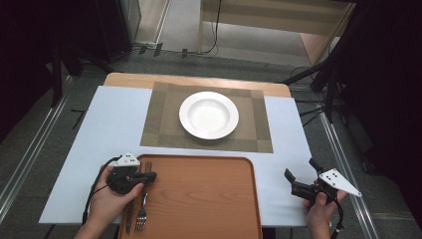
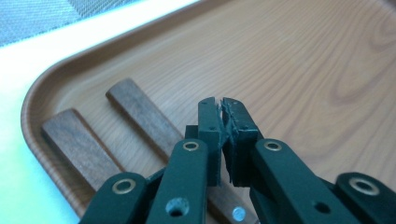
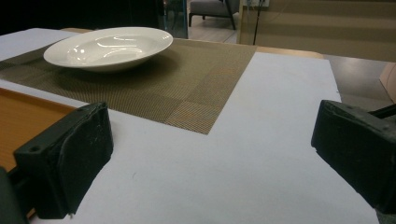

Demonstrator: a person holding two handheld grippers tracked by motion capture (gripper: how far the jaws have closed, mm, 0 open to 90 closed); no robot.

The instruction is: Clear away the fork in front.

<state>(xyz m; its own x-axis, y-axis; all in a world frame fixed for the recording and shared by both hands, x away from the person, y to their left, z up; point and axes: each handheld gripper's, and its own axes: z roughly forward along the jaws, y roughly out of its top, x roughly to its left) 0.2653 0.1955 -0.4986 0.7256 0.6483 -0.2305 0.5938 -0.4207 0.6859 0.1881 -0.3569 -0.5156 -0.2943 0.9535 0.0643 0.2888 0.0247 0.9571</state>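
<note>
Wooden-handled cutlery (image 2: 140, 116) beneath clenched left tongs (image 2: 221, 105), smooth wood-grain tray (image 2: 303, 56); right tongs (image 3: 212, 154) released.

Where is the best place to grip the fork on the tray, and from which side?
Probably the fork's wooden handle, taken from above across its narrow width: it lies flat on the tray, close beside a second handle, so fingers need care.
</note>
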